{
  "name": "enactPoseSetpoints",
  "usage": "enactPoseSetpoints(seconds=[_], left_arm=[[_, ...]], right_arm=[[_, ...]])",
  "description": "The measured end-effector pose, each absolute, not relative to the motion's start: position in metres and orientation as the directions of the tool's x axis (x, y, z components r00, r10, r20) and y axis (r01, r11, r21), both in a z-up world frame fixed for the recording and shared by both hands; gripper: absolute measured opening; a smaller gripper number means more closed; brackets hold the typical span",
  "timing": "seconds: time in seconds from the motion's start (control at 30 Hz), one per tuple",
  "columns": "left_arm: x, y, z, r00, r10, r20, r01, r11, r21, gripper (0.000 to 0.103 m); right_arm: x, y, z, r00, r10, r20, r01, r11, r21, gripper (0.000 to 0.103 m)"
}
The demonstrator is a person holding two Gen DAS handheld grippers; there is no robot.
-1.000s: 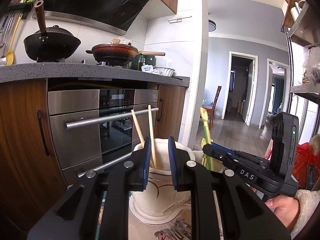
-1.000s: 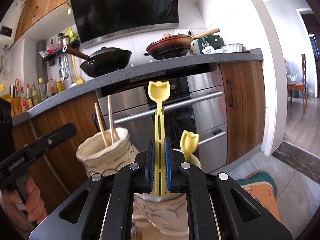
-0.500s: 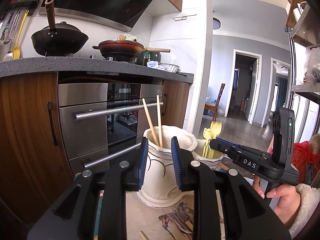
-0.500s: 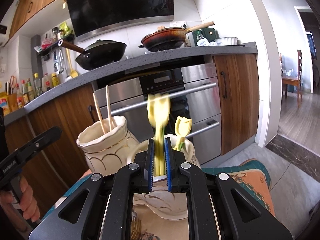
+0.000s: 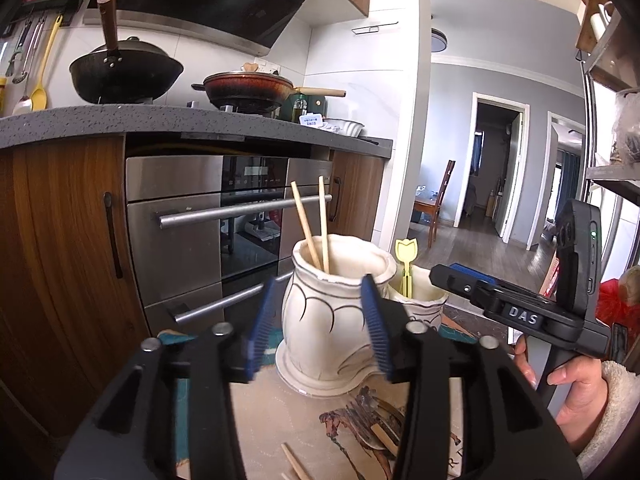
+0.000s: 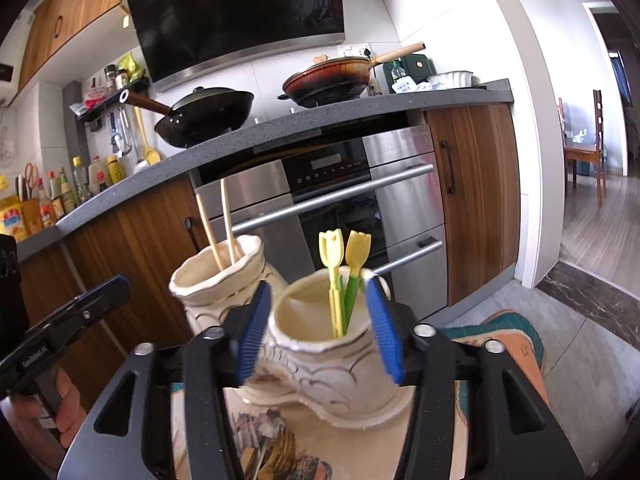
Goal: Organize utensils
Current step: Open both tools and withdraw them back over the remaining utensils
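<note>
My right claw (image 6: 320, 326) gapes wide around the short cream ceramic jar (image 6: 320, 356), where two yellow tulip-topped plastic forks (image 6: 338, 276) stand at twelve o'clock. My left claw (image 5: 316, 322) is spread too, holding nothing.

Bright daylight, fisheye-warped edges, dark vignetted corners

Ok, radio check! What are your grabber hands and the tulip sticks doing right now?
Left gripper open, empty. Right gripper open, empty. Two tulip utensils standing in the short jar; chopsticks in the tall jar. Nothing in the way.
</note>
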State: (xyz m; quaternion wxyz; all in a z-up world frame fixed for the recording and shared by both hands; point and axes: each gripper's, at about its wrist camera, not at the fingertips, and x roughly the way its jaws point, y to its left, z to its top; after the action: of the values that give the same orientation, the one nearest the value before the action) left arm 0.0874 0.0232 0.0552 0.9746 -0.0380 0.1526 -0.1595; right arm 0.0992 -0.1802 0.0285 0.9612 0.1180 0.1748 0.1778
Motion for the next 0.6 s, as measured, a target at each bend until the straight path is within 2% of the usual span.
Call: enactPoseSetpoints(seconds=[0.03, 0.07, 0.2, 0.33, 0.47, 0.6], left_arm=[[0.084, 0.025, 0.054, 0.903, -0.315, -0.292, 0.291, 0.949, -0.124, 0.054], [0.081, 0.026, 0.053, 0.904, -0.304, -0.299, 0.281, 0.952, -0.120, 0.062], [0.069, 0.032, 0.048, 0.909, -0.242, -0.339, 0.227, 0.970, -0.084, 0.082], [0.054, 0.039, 0.039, 0.905, -0.182, -0.385, 0.178, 0.983, -0.044, 0.090], [0.039, 0.043, 0.028, 0.884, -0.158, -0.439, 0.167, 0.986, -0.019, 0.093], [0.026, 0.042, 0.013, 0.861, -0.141, -0.488, 0.162, 0.987, 0.001, 0.096]], right_arm=[[0.094, -0.180, 0.029, 0.873, 0.389, -0.294, -0.306, 0.907, 0.290, 0.070], [0.087, -0.179, 0.029, 0.869, 0.396, -0.297, -0.313, 0.904, 0.290, 0.076], [0.065, -0.174, 0.027, 0.864, 0.393, -0.314, -0.316, 0.910, 0.269, 0.087], [0.043, -0.165, 0.021, 0.850, 0.388, -0.356, -0.322, 0.918, 0.231, 0.095], [0.027, -0.158, 0.013, 0.845, 0.358, -0.397, -0.317, 0.934, 0.166, 0.096], [0.015, -0.158, 0.001, 0.820, 0.364, -0.441, -0.325, 0.931, 0.165, 0.096]])
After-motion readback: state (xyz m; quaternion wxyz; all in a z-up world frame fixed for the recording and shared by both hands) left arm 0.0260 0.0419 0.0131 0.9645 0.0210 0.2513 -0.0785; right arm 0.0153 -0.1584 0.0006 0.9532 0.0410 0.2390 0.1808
